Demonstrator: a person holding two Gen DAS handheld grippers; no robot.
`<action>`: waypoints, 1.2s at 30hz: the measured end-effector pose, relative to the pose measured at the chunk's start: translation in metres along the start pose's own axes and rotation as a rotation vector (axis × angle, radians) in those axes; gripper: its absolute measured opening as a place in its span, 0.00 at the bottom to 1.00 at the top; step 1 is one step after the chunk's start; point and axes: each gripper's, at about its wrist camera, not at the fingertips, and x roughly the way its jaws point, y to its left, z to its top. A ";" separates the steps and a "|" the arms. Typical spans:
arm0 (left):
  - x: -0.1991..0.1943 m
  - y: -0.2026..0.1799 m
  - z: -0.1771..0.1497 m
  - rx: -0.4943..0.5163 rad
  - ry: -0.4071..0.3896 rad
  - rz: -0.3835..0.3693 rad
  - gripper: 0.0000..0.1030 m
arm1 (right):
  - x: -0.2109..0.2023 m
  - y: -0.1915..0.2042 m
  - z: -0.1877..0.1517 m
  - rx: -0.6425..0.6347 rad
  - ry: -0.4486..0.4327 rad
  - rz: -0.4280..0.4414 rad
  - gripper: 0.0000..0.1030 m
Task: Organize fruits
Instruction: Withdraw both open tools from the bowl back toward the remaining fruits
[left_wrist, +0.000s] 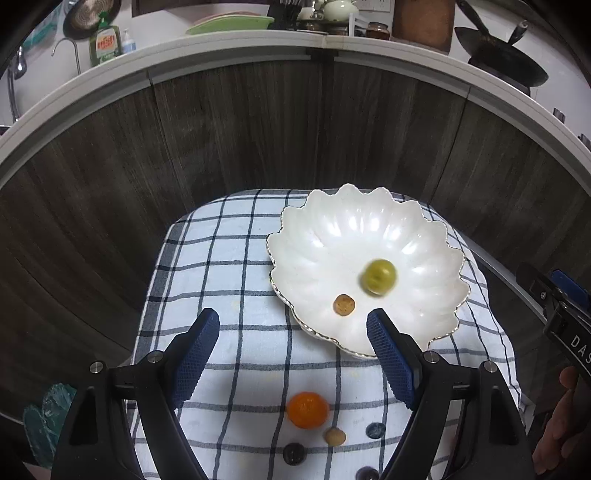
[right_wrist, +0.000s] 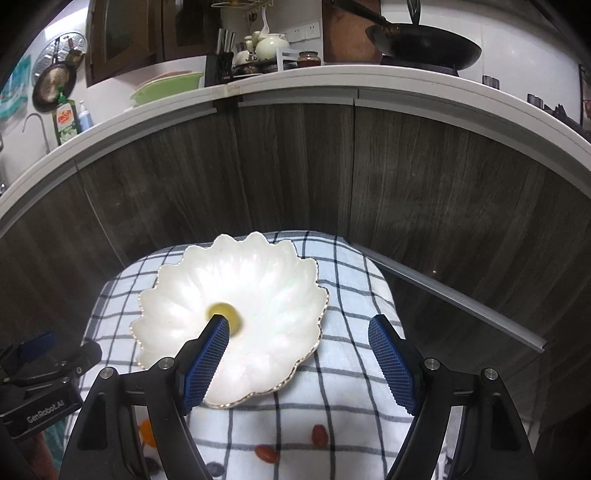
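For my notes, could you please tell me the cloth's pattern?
White cloth with a dark blue check; clearest in the left wrist view.

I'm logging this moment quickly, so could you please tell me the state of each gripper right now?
Left gripper: jaws open, holding nothing.
Right gripper: jaws open, holding nothing.

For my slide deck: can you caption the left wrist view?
Open left tongs hover over checked cloth; green fruit in white scalloped bowl, orange fruit outside.
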 end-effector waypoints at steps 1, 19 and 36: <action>-0.003 0.000 -0.002 0.000 -0.003 -0.003 0.80 | -0.002 -0.001 -0.001 0.002 -0.001 0.005 0.76; -0.035 -0.017 -0.041 0.035 -0.055 -0.021 0.80 | -0.042 -0.018 -0.037 0.020 -0.019 0.007 0.76; -0.042 -0.028 -0.084 0.071 -0.083 -0.061 0.80 | -0.066 -0.029 -0.078 -0.003 -0.055 -0.005 0.76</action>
